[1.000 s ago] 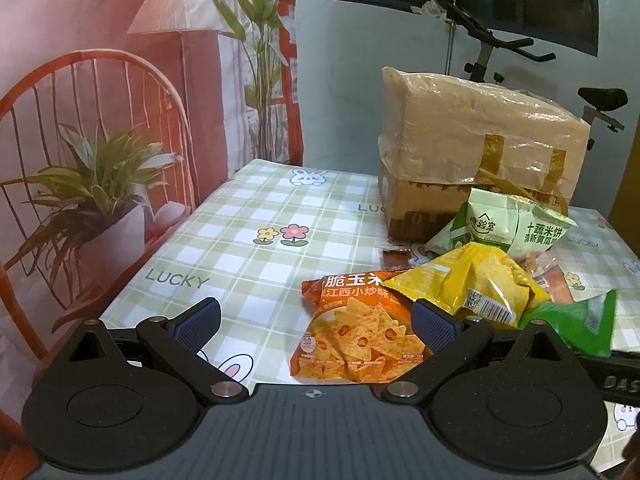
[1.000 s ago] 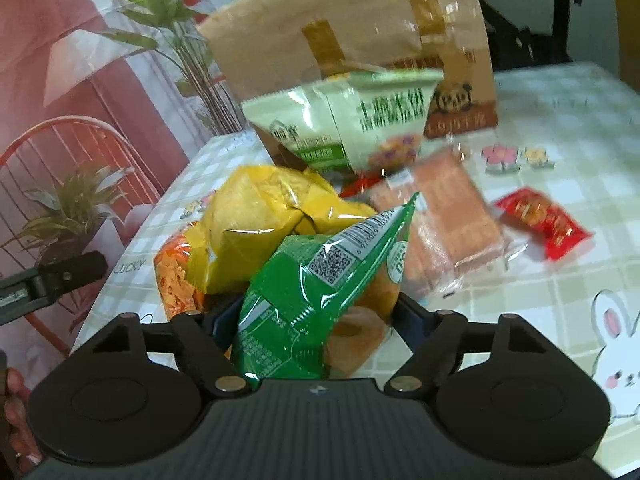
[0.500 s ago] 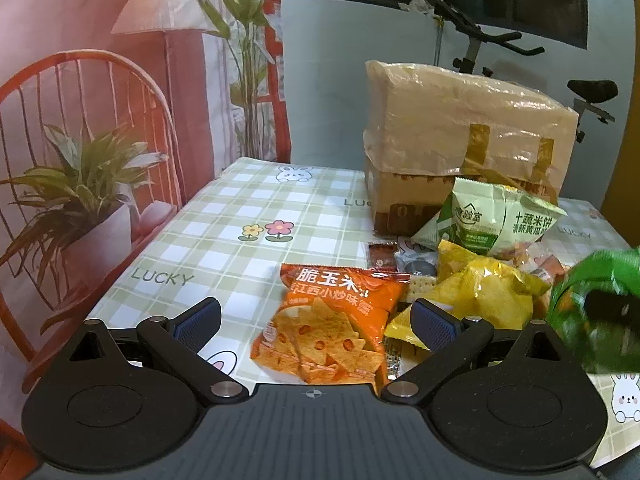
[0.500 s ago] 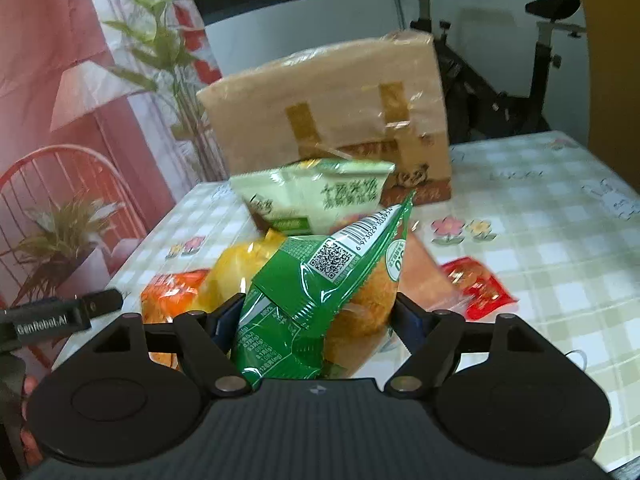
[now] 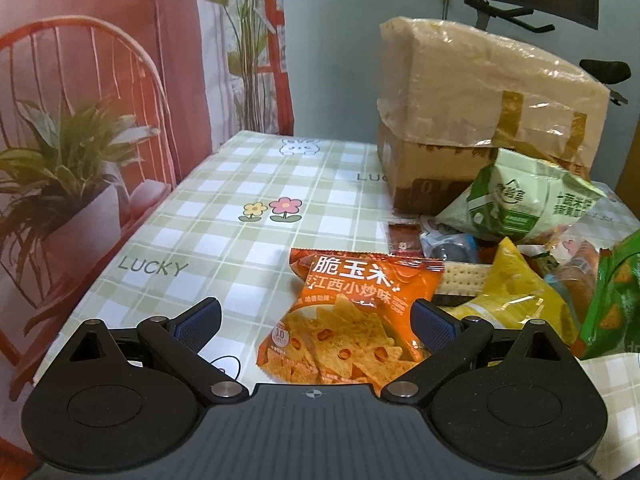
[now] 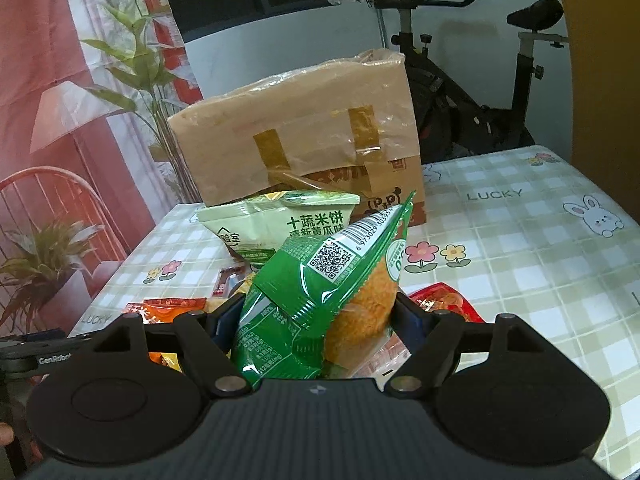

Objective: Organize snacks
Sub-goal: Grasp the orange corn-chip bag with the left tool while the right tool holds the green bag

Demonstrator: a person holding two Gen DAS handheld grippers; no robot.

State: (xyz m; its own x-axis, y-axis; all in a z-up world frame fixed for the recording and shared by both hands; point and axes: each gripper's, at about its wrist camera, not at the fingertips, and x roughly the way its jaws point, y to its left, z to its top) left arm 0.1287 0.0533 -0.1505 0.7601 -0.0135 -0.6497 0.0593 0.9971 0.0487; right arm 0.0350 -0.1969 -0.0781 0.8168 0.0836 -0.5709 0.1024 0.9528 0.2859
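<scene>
My right gripper (image 6: 316,316) is shut on a green snack bag (image 6: 320,292), held up above the snack pile; the same green snack bag (image 5: 612,300) shows at the right edge of the left wrist view. My left gripper (image 5: 316,318) stands open low over the table, its jaws on either side of an orange chip bag (image 5: 352,320) lying flat. A yellow bag (image 5: 516,292) lies right of the orange one. Behind it a pale green rice-cracker bag (image 5: 520,204) leans against a cardboard box (image 5: 480,120).
The checked tablecloth (image 5: 224,216) has bare room on its left half. Small red packets (image 6: 444,300) and crackers lie in the pile. An exercise bike (image 6: 480,92) stands behind the table. A wall hanging with a chair and plants hangs at the left.
My left gripper came down and forward over the orange chip bag. My right gripper rose with the green bag, lifting it off the pile.
</scene>
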